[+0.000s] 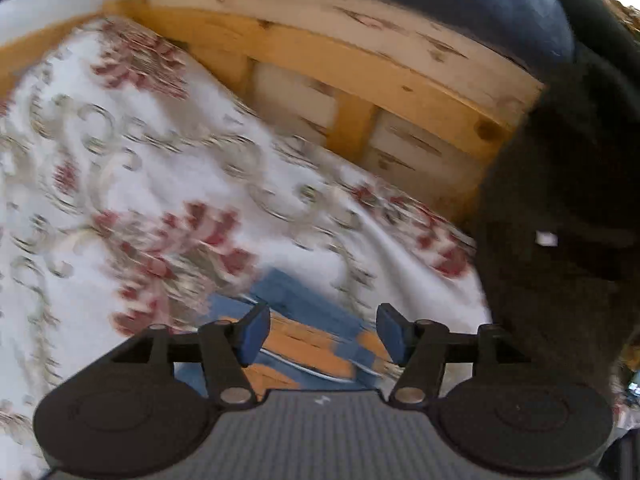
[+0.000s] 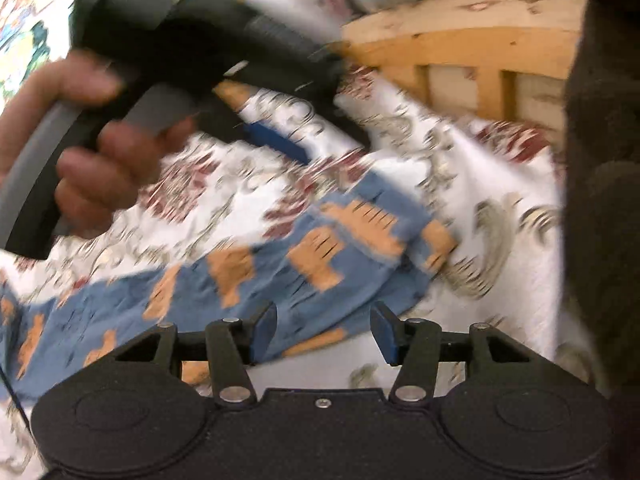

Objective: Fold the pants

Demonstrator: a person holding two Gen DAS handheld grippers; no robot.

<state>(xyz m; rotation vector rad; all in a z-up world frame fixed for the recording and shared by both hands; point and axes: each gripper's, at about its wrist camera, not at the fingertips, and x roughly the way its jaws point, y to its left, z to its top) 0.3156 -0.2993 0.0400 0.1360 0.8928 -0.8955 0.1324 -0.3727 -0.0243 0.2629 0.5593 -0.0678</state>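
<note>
A: Though both views are smeared, where are the pants (image 2: 256,276)?

B: On the bed, lying across the floral sheet (image 2: 492,184). In the right wrist view the blue cloth with orange patches runs from the near left edge up toward the middle, with one end bunched near the centre. In the left wrist view only a small part shows, just beyond the fingers.

A: And the fingers?

B: The right gripper (image 2: 324,334) is spread apart and grasps nothing; the cloth lies under and beyond its left finger. The left gripper (image 1: 324,334) is also spread, with the pants seen through the gap. I cannot tell whether either one touches the cloth.

A: What else is around?

B: A wooden bed frame (image 1: 360,76) with slats runs along the far side of the sheet. On the right, a dark fuzzy mass (image 1: 560,200) fills the edge of both views and covers part of the frame.

A: Anything in the way?

B: In the right wrist view, the left hand (image 2: 76,152) and its black tool cross the far left, hanging above the sheet and hiding the part beyond them.
</note>
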